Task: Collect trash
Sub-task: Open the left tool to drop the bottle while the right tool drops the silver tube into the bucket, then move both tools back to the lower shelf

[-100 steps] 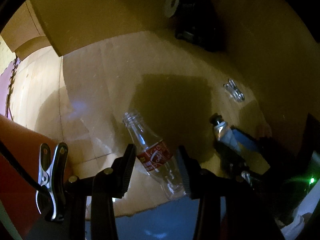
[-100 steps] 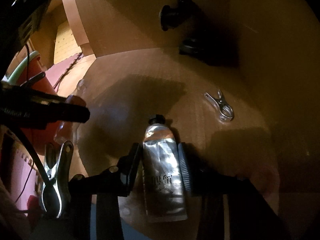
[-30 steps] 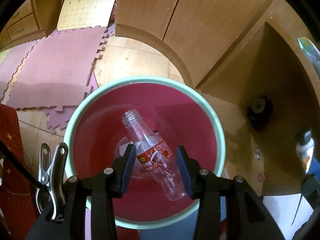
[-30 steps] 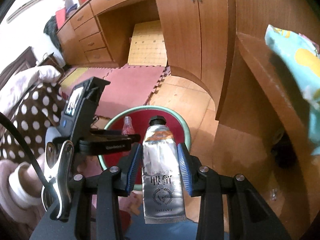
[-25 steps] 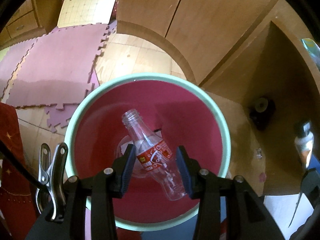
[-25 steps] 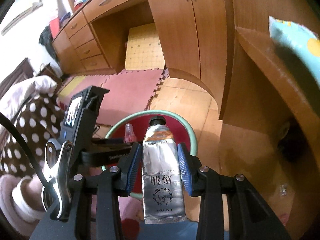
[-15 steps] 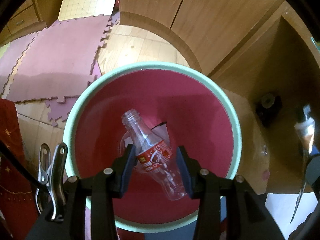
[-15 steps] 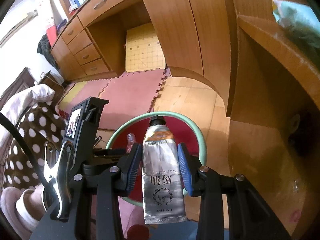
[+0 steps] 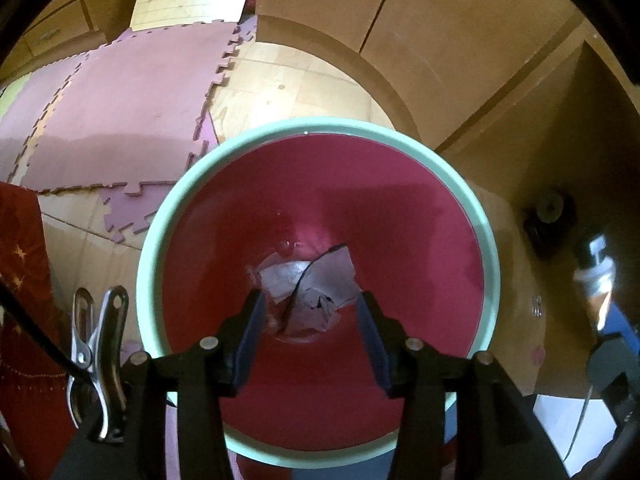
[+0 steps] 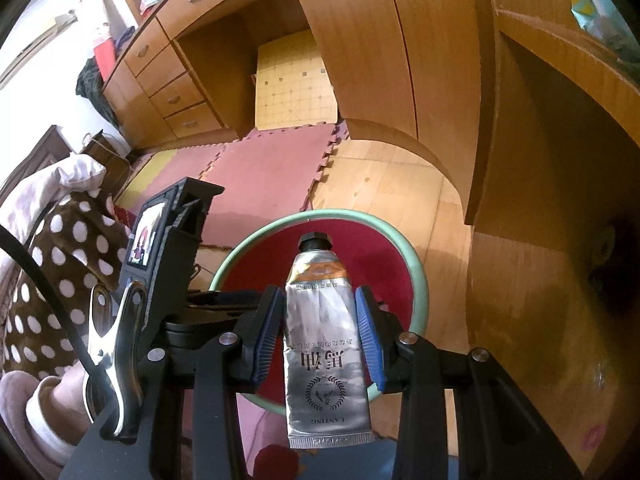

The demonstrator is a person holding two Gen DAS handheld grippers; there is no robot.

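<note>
My left gripper points down into a red bin with a mint-green rim. Its jaws are opening and nothing is between them. Crumpled grey paper lies at the bin's bottom, with a faint glassy shape beside it that I cannot make out as the bottle. My right gripper is shut on a silver tube with a black cap, held above the bin's near side. The left tool's black body reaches over the bin from the left. The tube also shows at the right edge of the left wrist view.
Pink foam mats cover the wood floor left of the bin. Wooden cabinets and a drawer desk stand behind. A dark object sits in the recess at the right. A person's polka-dot sleeve is at the left.
The clear bottle has left my left gripper's jaws, which now stand wider apart. The bin fills more of both views. My right gripper has come down over the bin with the tube.
</note>
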